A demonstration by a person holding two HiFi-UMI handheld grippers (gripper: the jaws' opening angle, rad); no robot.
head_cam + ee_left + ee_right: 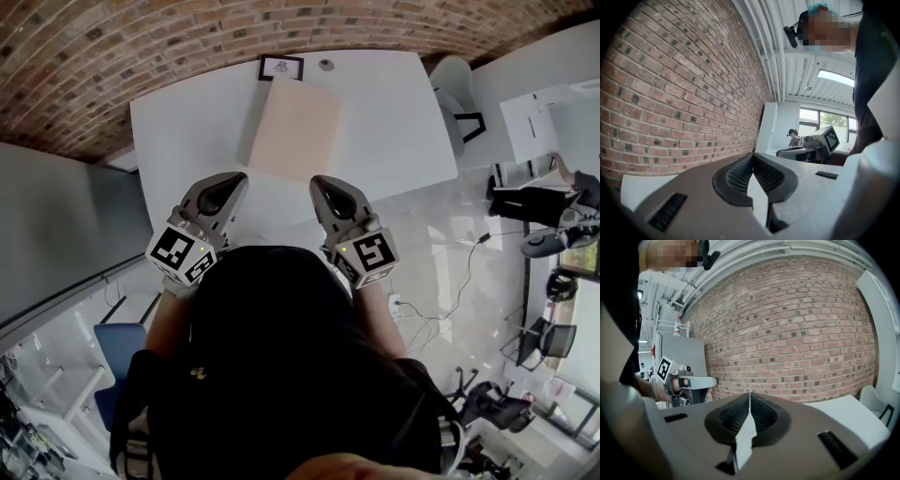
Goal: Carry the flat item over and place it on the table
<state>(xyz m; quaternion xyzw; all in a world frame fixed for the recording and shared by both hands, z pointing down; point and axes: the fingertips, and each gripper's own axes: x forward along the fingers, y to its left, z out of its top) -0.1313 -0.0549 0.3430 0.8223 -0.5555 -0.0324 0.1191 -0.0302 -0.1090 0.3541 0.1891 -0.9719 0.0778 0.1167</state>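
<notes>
The flat item (292,129) is a pale beige sheet held level above the white table (183,127). My left gripper (228,185) is shut on its near left corner and my right gripper (325,187) on its near right corner. In the left gripper view the jaws (753,172) are pressed together on a thin white edge of the sheet (758,199). The right gripper view shows the same: closed jaws (750,408) pinch the sheet's edge (744,437). Each gripper shows in the other's view: the right one (816,143), the left one (686,380).
A small black-framed marker card (280,67) and a grey round disc (325,65) lie at the table's far edge, by the brick wall (141,47). A white chair (457,94) stands to the right. Cables (450,291) run across the floor on the right.
</notes>
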